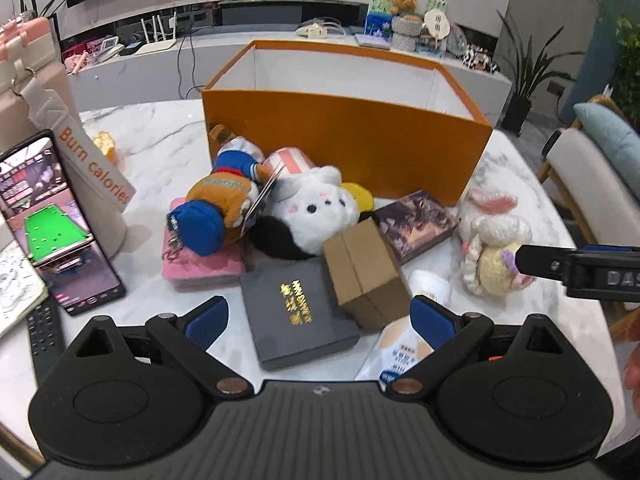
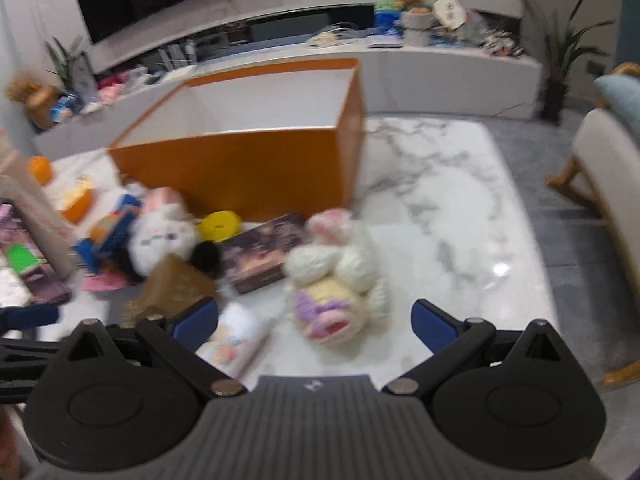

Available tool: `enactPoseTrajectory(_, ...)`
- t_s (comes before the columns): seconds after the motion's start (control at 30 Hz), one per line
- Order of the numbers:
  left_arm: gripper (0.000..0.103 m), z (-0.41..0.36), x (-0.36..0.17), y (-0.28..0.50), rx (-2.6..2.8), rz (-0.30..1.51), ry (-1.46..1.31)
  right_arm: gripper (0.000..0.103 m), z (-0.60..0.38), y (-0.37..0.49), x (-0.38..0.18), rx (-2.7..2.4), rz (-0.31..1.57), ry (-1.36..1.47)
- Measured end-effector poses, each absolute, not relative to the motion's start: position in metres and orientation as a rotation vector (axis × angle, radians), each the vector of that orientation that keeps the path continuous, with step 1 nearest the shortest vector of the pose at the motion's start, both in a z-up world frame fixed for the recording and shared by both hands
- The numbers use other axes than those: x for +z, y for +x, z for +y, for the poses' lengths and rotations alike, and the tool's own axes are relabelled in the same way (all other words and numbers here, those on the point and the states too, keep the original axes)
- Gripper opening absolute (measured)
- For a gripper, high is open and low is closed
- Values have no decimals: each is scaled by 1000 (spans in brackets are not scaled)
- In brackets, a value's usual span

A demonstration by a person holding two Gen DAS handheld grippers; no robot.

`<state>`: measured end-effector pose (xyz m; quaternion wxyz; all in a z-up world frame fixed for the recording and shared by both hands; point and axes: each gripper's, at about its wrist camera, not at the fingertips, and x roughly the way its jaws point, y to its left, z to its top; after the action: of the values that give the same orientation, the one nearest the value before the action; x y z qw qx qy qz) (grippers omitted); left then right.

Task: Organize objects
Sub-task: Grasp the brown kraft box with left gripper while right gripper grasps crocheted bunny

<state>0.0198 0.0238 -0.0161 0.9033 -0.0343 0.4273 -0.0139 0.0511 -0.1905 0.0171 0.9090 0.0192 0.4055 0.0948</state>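
Two grippers, both spread wide and holding nothing. Right gripper sits nearest the crocheted bunny, which lies dead ahead at 12 o'clock between its blue pads, not touching them as far as the blurred right wrist view shows. Bunny's long axis runs roughly 12 to 6: pink-lined ears point away toward the orange box, feet point back at the tool. So the fingers already straddle it across the narrow body, and my guess is the next move is a short push forward and a close. From the left wrist view the bunny is at about 2 o'clock, well off to the side, with the right tool's black finger tip just beside it. Left gripper is poorly placed for it.

Look: white fluffy yarn body, cream belly, purple and pink trim, soft and squashy, likely to compress in the grip.

Left gripper faces other clutter: dark gift box with gold lettering at 12 o'clock close in, brown cardboard box leaning just beyond at 1 o'clock, white plush and the blue-hatted plush further at 11 to 12. Orange box stands open at the far side of the marble table, its white inside showing nothing in either view.

Judgement: organizing barely started; everything visible is outside the box.
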Motion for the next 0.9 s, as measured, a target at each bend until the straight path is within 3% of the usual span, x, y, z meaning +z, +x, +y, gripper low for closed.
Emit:
enactPoseTrajectory(0.33,103,5,-27,36,-115,864,-93,102,-182,74,4,145,827,12)
enactPoseTrajectory(0.53,103,15,-41,54,-158,922,-282,102,-177,87,-13,131,856,7)
enactPoseTrajectory(0.63,103,18,-49,61,-157,956,-332,97,-179,94,-20,131,886,38)
enactPoseTrajectory(0.67,100,18,-50,63,-157,962,-337,92,-179,96,-23,135,893,48)
enactPoseTrajectory(0.7,83,17,-52,64,-155,970,-340,90,-180,98,-25,139,903,55)
enactPoseTrajectory(0.73,76,16,-51,64,-145,965,-330,89,-180,100,-27,139,912,59)
enactPoseTrajectory(0.8,71,14,-51,66,-140,969,-311,89,-180,102,-31,141,924,58)
enactPoseTrajectory(0.9,71,10,-51,68,-128,966,-296,88,-178,103,-34,146,923,30)
